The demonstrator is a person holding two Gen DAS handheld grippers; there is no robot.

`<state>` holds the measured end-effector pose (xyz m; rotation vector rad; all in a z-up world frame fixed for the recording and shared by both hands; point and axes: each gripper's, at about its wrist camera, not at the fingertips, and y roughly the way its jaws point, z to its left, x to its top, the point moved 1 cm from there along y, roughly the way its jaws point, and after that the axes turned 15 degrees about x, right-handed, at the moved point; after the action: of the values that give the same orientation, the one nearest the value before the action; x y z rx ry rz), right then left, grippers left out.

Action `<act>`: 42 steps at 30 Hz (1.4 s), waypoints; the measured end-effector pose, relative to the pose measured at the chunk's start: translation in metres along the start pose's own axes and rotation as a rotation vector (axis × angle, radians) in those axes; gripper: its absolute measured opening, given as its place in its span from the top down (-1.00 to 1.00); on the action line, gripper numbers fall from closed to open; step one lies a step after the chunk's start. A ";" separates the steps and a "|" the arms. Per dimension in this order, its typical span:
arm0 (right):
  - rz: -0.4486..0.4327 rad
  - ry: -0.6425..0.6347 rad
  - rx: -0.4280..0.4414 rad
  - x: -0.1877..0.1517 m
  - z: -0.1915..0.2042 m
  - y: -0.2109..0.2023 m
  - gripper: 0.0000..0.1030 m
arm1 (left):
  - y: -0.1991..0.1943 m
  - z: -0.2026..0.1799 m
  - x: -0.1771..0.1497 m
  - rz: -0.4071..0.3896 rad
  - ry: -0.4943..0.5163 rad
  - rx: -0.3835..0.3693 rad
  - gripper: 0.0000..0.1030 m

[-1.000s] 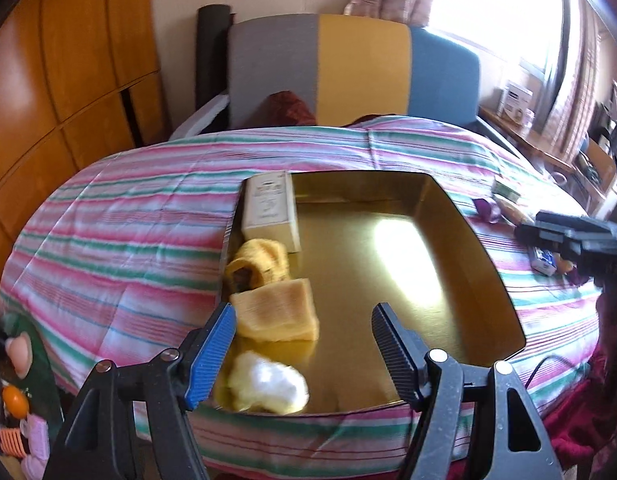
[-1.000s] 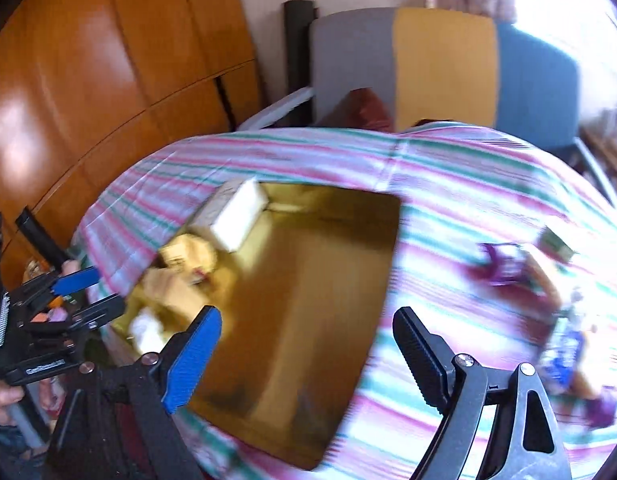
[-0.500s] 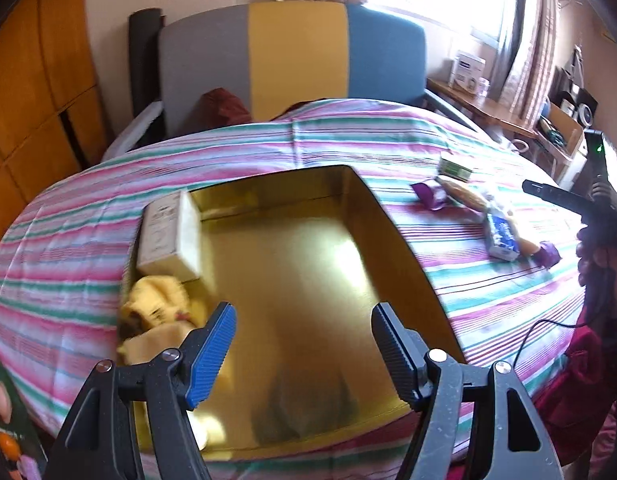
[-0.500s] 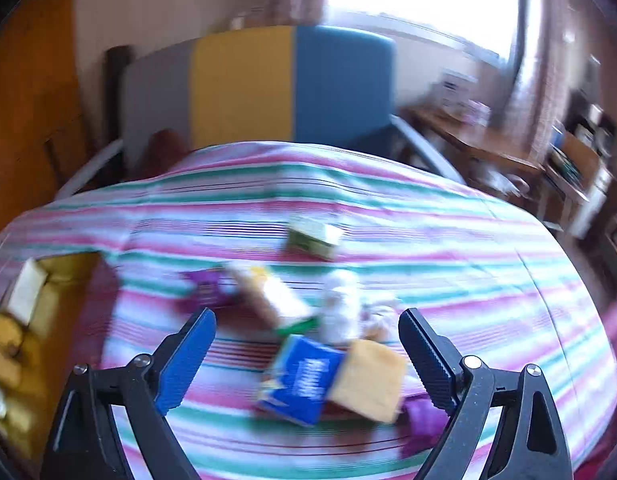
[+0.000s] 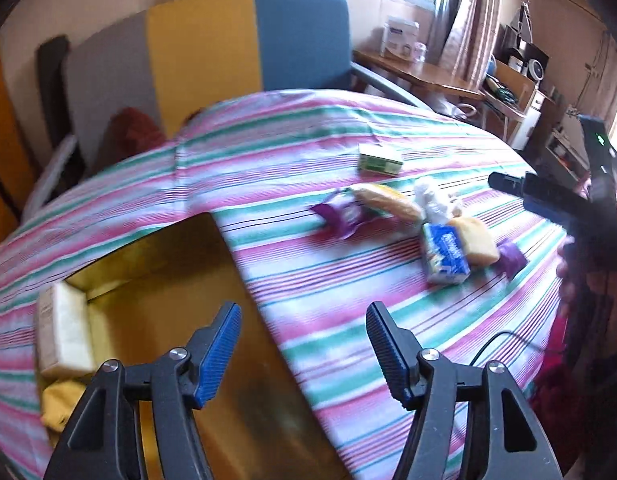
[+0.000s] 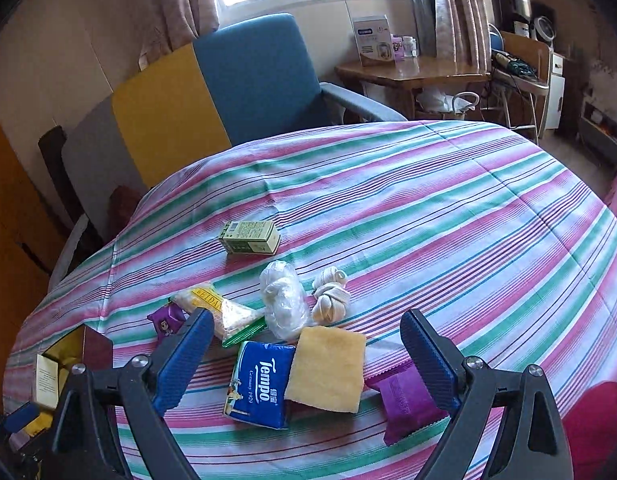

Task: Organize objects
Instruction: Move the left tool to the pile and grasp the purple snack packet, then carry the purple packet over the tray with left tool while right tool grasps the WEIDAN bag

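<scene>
My right gripper (image 6: 306, 356) is open and empty above a pile on the striped tablecloth: a blue Tempo tissue pack (image 6: 260, 384), a yellow sponge (image 6: 326, 368), a purple packet (image 6: 404, 400), a clear plastic bag (image 6: 282, 300), a knotted white cloth (image 6: 330, 300), a yellow snack bag (image 6: 220, 312), a small purple sachet (image 6: 166, 320) and a green box (image 6: 250, 237). My left gripper (image 5: 302, 350) is open and empty over the right edge of the gold tray (image 5: 156, 272), which holds a white box (image 5: 62, 330) and a yellow item (image 5: 58, 400).
The pile also shows in the left wrist view, with the tissue pack (image 5: 444, 254) and the green box (image 5: 379, 159). A blue, yellow and grey chair (image 6: 212, 92) stands behind the table. A wooden desk (image 6: 412, 70) with boxes is at the back right.
Both grippers have swung right. The left view has moved from the tray's middle to its right edge and the pile. The right gripper has come closer over the pile.
</scene>
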<state>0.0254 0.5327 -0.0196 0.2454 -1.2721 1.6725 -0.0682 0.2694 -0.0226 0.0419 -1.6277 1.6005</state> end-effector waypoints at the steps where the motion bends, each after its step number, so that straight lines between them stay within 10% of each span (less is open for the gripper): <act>1: 0.000 0.000 0.004 0.000 0.000 0.000 -0.84 | 0.007 -0.005 0.008 0.019 -0.007 -0.027 -0.25; 19: 0.030 0.053 0.101 0.002 -0.004 0.006 -0.88 | 0.153 -0.063 0.096 0.229 -0.121 -0.040 -0.13; 22: 0.029 0.050 0.103 0.003 -0.004 0.005 -0.88 | 0.169 -0.063 0.093 0.261 -0.116 -0.041 0.23; 42: 0.235 -0.155 0.127 -0.019 0.037 0.043 -0.71 | 0.027 -0.009 0.007 0.064 -0.031 -0.159 0.39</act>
<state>-0.0125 0.4926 -0.0431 0.3172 -1.3527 1.9696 -0.0831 0.2851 -0.0422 -0.0692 -1.7913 1.5197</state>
